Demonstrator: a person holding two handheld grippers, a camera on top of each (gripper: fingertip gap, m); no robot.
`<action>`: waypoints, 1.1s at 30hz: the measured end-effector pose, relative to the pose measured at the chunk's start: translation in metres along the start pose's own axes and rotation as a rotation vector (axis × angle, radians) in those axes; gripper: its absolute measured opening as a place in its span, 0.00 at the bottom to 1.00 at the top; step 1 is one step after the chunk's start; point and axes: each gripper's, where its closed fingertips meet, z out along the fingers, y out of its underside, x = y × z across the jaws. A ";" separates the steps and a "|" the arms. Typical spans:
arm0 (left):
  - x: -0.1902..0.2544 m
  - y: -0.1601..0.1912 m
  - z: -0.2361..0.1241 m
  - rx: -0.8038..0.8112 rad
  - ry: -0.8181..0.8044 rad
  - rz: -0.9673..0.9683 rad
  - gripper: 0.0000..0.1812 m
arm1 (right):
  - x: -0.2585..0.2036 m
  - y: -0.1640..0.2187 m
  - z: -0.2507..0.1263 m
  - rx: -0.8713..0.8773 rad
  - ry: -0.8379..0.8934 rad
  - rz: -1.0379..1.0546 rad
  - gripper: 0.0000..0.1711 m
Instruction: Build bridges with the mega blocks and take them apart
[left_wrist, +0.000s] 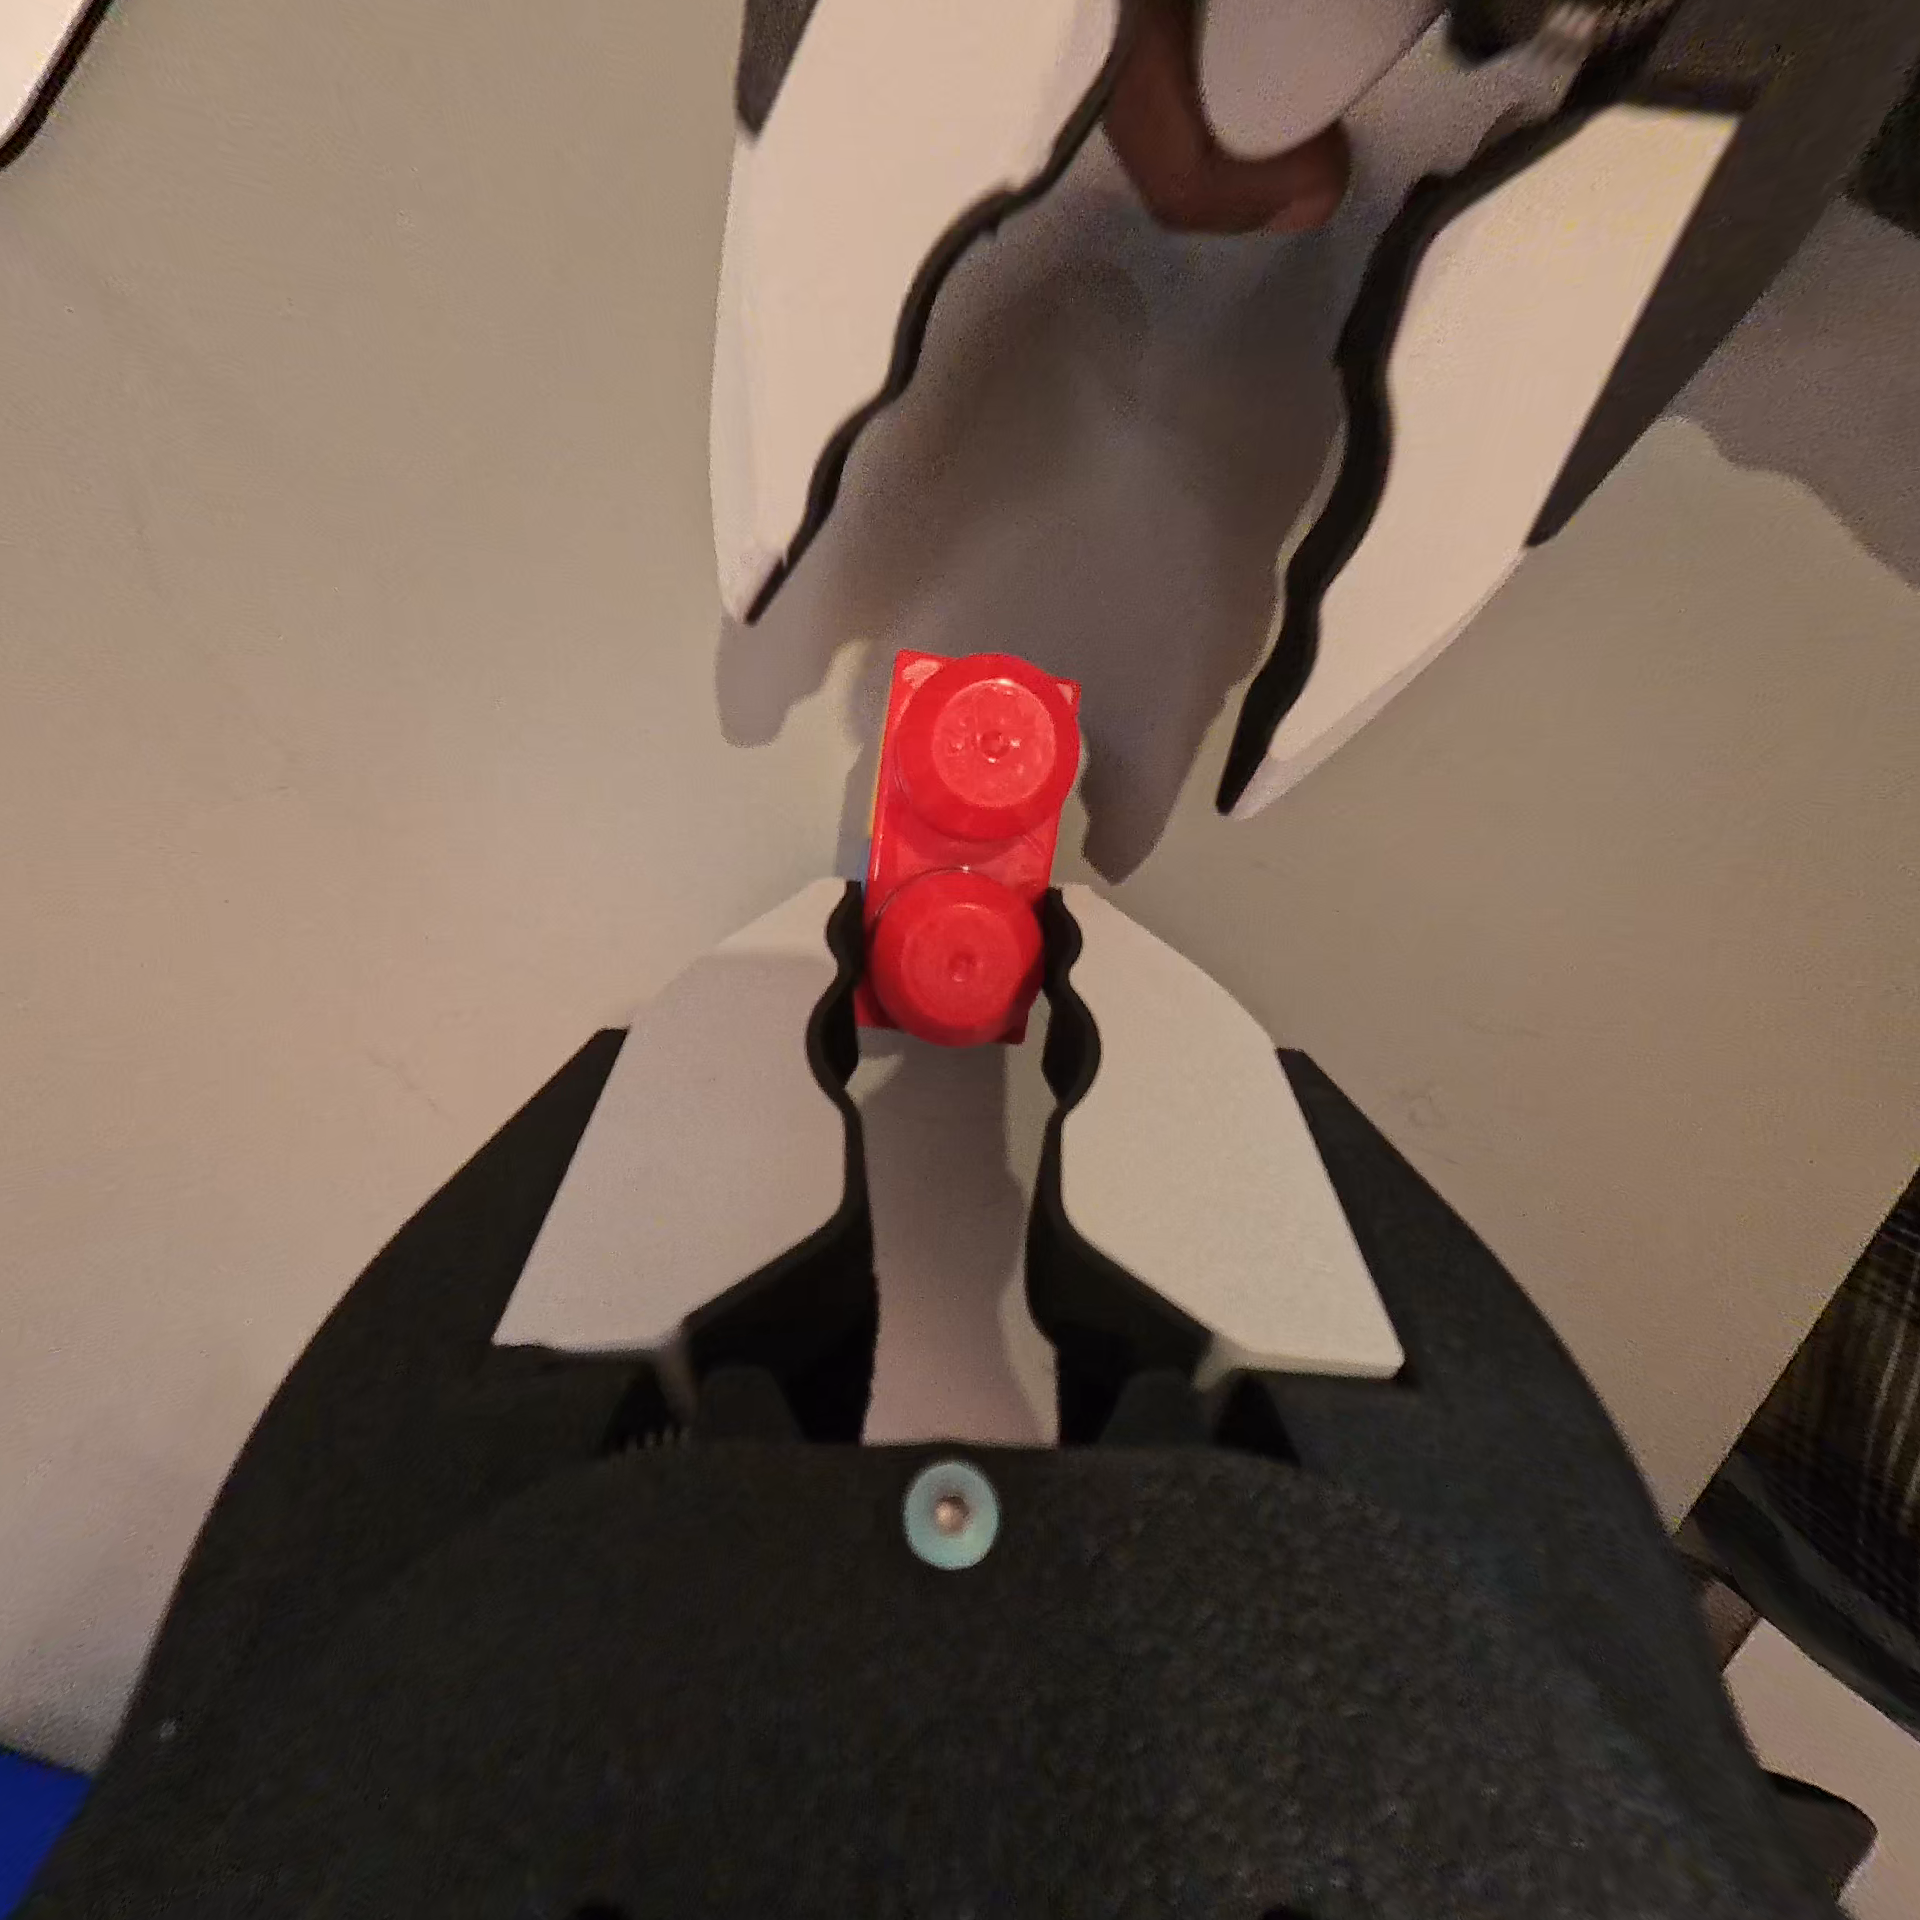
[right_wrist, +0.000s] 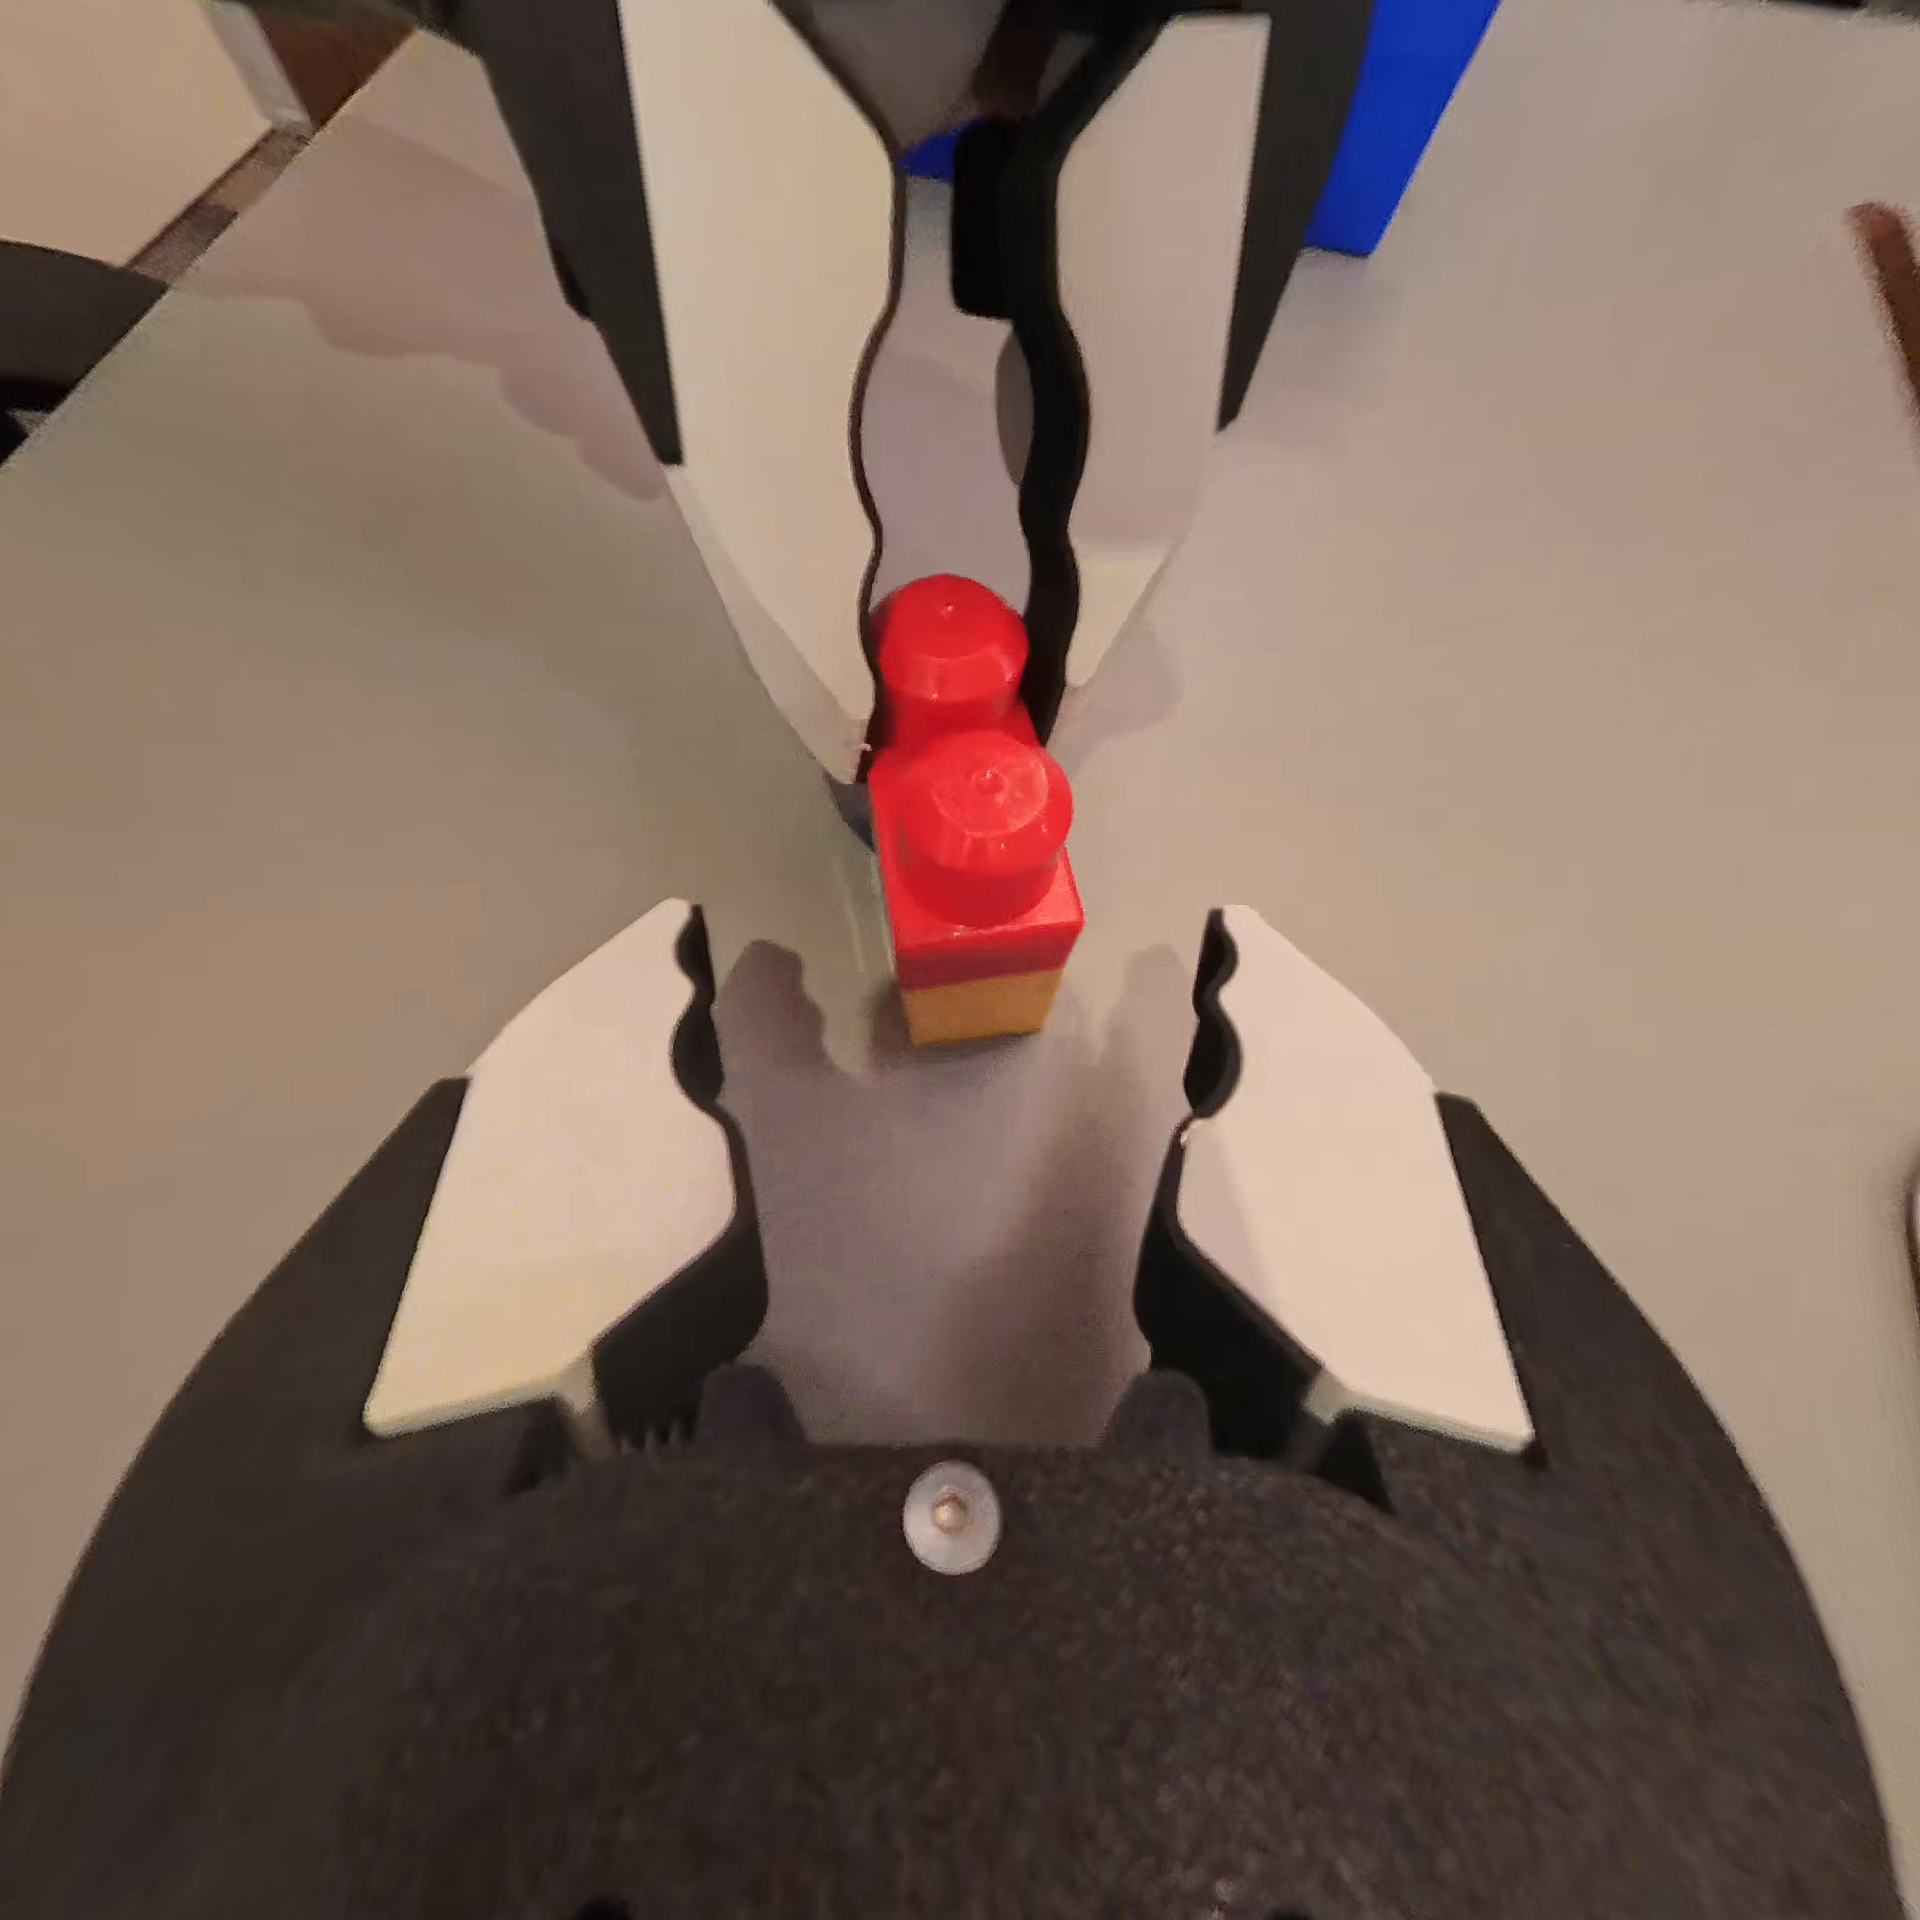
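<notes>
Two studs on top of red block (left_wrist: 961, 847), two-stud piece, seated on yellow block (right_wrist: 980, 1006) at near end in right wrist view. Yellow block resting on pale surface (right_wrist: 312, 727). Far end of red block hidden behind tool; cannot tell what sits under it, so bridge span unconfirmed.

Left tool (left_wrist: 951, 940) clamped on red block, wavy black pads pressed against both sides around near stud. Right tool (right_wrist: 951, 971) spread apart, fingers flanking the stack without touching, tips just beside yellow block on either side. Same tool visible from left wrist view at top, opposite, fingers wide.

Blue box (right_wrist: 1392, 125) well apart at back of surface. Dark chair edge at far left.

Judged step: either seating red block or about to pull it off, right tool poised to brace base.

Risks: lifting red with base unbraced likely drags yellow block up too, stud fit holding the pair together. Off-centre grip at one end could lever red block, tilt stack, topple it. Right tool closing too high would catch red rather than yellow.
</notes>
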 end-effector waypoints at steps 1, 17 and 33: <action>0.000 0.000 0.000 0.005 0.000 0.002 0.18 | -0.001 0.002 0.005 -0.016 -0.018 -0.001 0.52; 0.000 0.000 0.001 0.020 -0.016 0.011 0.18 | 0.003 0.005 0.039 -0.071 -0.019 0.024 0.32; 0.019 0.003 -0.040 0.317 0.165 -0.046 0.39 | 0.005 0.001 0.022 -0.059 0.014 0.061 0.24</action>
